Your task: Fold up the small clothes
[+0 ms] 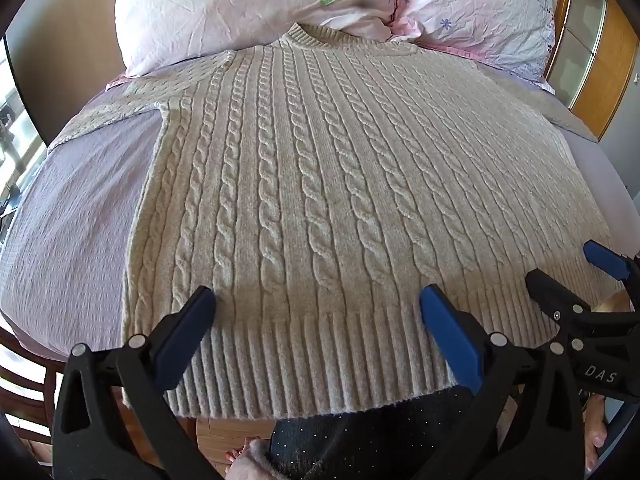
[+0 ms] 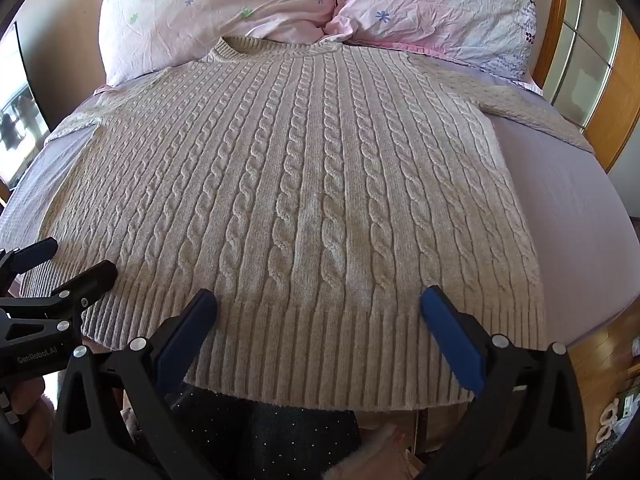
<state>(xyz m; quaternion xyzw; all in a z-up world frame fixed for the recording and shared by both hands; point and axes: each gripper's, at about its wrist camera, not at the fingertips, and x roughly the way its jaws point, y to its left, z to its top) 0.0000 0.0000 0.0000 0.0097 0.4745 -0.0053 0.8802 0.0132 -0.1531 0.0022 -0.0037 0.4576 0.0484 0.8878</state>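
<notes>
Two grippers hang over the near end of the bed, both spread wide and gripping nothing. The left gripper [image 1: 318,312] has its blue-padded fingers [image 1: 448,336] splayed above the ribbed hem of the sweater [image 1: 304,184], one finger over the hem's left part, the other over its right part. Whether the pads actually touch the knit, I cannot tell. Off to its right, the right gripper [image 1: 560,268] pokes in over the hem's corner, jaws parted too.

From the right wrist view, the right gripper [image 2: 318,312] straddles the hem the same way, fingers [image 2: 188,332] wide apart with bare knit between them. To its left sits the left gripper [image 2: 68,260], open, over the far-left corner of the hem.

The sweater [image 2: 304,184] is a cream cable-knit, laid flat and face up on the lilac bedsheet [image 1: 76,216], stretching straight ahead of both grippers. Its round collar [image 2: 256,46] lies at the far end, touching the pink floral pillows [image 2: 224,4]. One sleeve [image 1: 120,108] runs out ahead-left, the other sleeve [image 2: 528,104] ahead-right. The hem overhangs the bed's near edge, just below the fingers. A wooden headboard [image 2: 556,20] shows at far right.
</notes>
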